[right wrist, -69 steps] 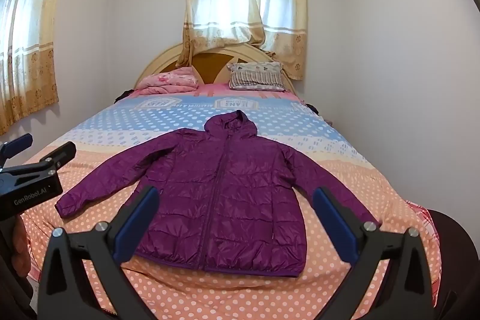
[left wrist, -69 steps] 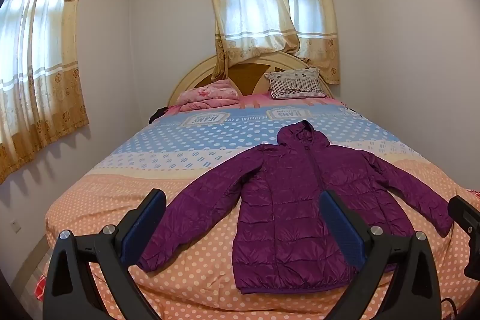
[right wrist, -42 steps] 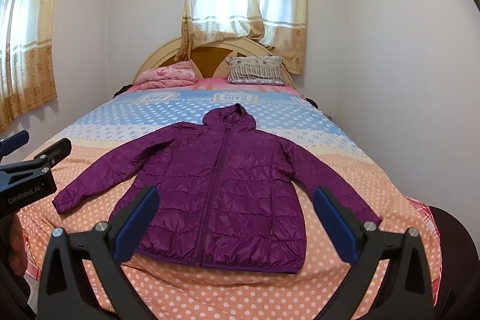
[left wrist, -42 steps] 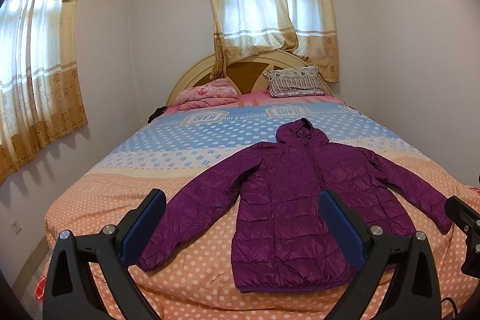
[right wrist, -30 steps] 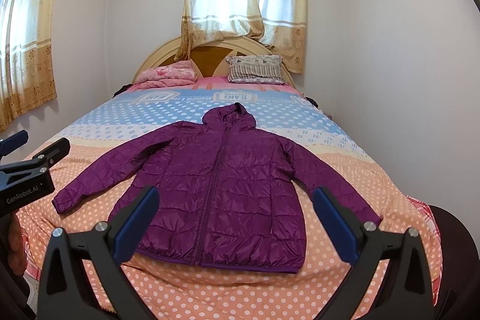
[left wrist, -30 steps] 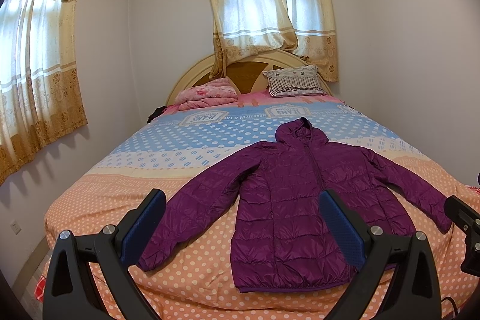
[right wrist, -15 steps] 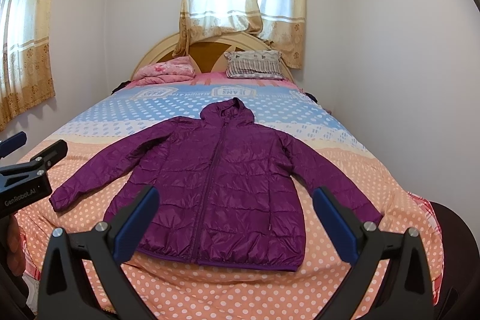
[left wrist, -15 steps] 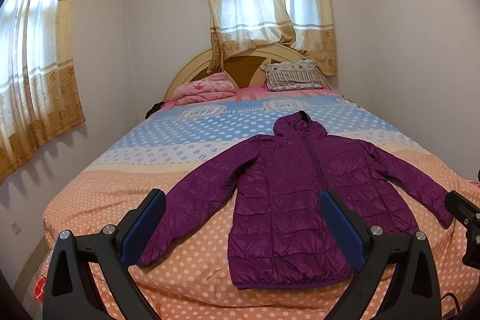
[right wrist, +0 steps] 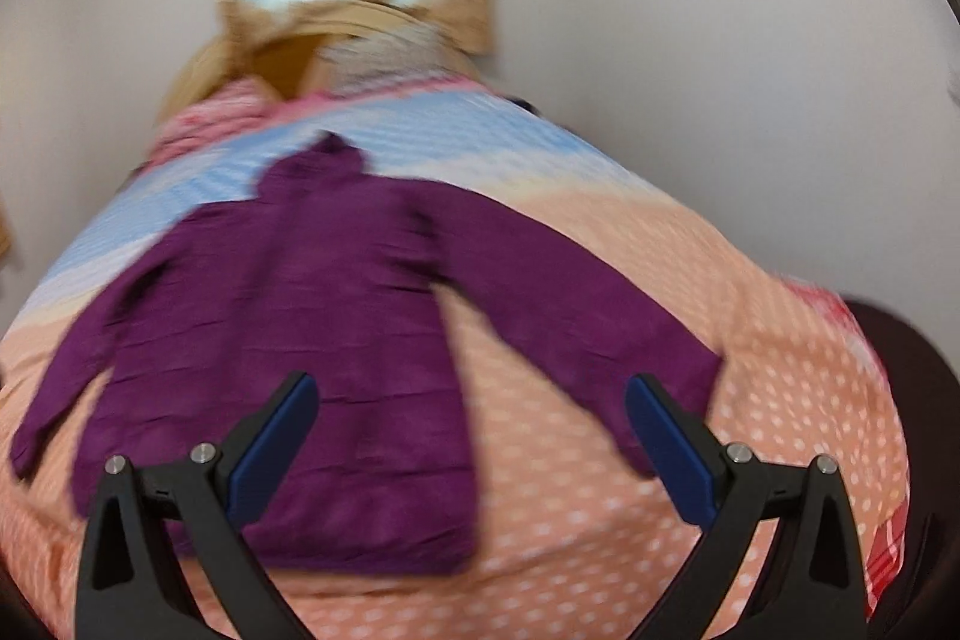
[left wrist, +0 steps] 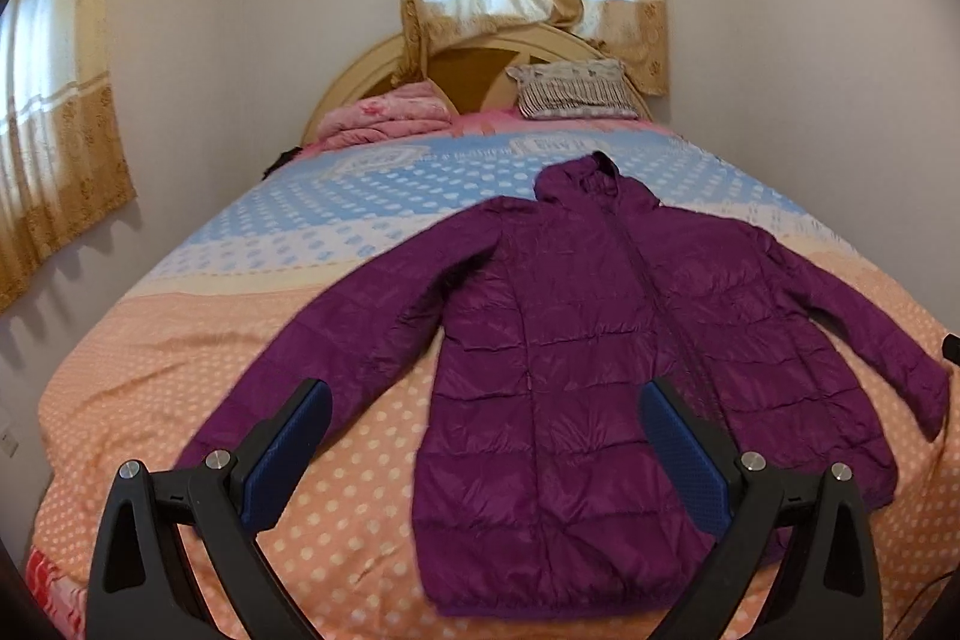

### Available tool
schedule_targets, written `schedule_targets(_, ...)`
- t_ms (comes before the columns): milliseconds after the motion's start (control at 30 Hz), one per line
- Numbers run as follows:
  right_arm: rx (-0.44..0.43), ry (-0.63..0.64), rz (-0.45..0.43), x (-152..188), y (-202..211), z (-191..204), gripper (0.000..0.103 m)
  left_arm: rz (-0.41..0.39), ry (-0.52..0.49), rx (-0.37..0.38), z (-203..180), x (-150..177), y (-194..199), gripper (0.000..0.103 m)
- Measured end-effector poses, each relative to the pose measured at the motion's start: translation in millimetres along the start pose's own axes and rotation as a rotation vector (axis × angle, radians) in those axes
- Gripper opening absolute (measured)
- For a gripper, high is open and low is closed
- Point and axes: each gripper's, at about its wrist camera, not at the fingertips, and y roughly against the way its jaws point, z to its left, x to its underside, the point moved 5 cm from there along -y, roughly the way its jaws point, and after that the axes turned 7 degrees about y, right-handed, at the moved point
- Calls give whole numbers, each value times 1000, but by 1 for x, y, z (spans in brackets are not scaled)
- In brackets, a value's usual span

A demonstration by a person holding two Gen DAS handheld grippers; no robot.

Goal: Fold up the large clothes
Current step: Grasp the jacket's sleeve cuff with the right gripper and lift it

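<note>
Since the purple jacket (left wrist: 606, 358) is lying totally flat and spread out on the bed (left wrist: 150, 370), I'd say the folding hasn't started at all. It's zipped, front side up, hood pointing toward the headboard end, hem just short of the foot edge of the bed. Both sleeves are stretched out diagonally toward the two side edges, one cuff close to the left edge area and the other reaching toward the right edge. No sleeve tucked in, no crease across the body, nothing.

Left gripper (left wrist: 483, 451) hangs above the foot end with its jaws spread wide and nothing between them, roughly lined up over the left sleeve and the lower left part of the body. Right gripper (right wrist: 471, 445) is the same deal, jaws wide apart and empty, looking toward the right sleeve, with that cuff just behind its right-hand pad. The right wrist view is pretty smeared, so I can't make out fine detail there.

So basically everything is left: sleeves in, sides over, then fold the length up. My guess is the sleeves get grabbed first, but that's just a guess. Puffy slick fabric might slide, too.

At the headboard end there's a folded pink blanket (left wrist: 390, 121) and a striped pillow (left wrist: 570, 91), well clear of the jacket.
</note>
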Motion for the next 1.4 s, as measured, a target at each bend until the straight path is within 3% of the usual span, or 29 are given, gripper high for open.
schedule_targets(33, 45, -10, 28, 1, -9, -16, 99, -4, -14, -2, -4, 0, -11, 102)
schedule_targets(167, 82, -102, 97, 5, -58, -48, 87, 13, -61, -23, -15, 0, -54, 102)
schedule_targets(233, 111, -126, 129, 9, -72, -60, 86, 31, -73, -48, -16, 0, -72, 102)
schedule_targets(433, 109, -122, 186, 14, -115, -71, 73, 73, -79, -107, -11, 6, -125, 102)
schedule_targets(533, 98, -106, 172, 12, -121, -71, 71, 111, -67, -116, -9, 12, -137, 102)
schedule_targets(600, 86, -93, 168, 9, -122, -68, 63, 133, -61, -111, -8, 16, -142, 102)
schedule_targets(667, 61, -68, 155, 6, -128, -65, 41, 135, -69, -112, -10, 17, -142, 102)
schedule_targets(767, 37, -63, 152, -1, -130, -64, 21, 131, -84, -113, -10, 15, -140, 102)
schedule_targets(933, 62, -38, 125, -18, -122, -66, 15, 103, -94, -117, -5, -4, -137, 102)
schedule_targets(1100, 76, 16, 49, -59, -102, -51, 14, 71, -96, -141, 5, -24, -141, 102)
schedule_targets(1400, 31, 183, -72, -120, -77, 34, 14, 56, -67, -166, 30, -44, -155, 102)
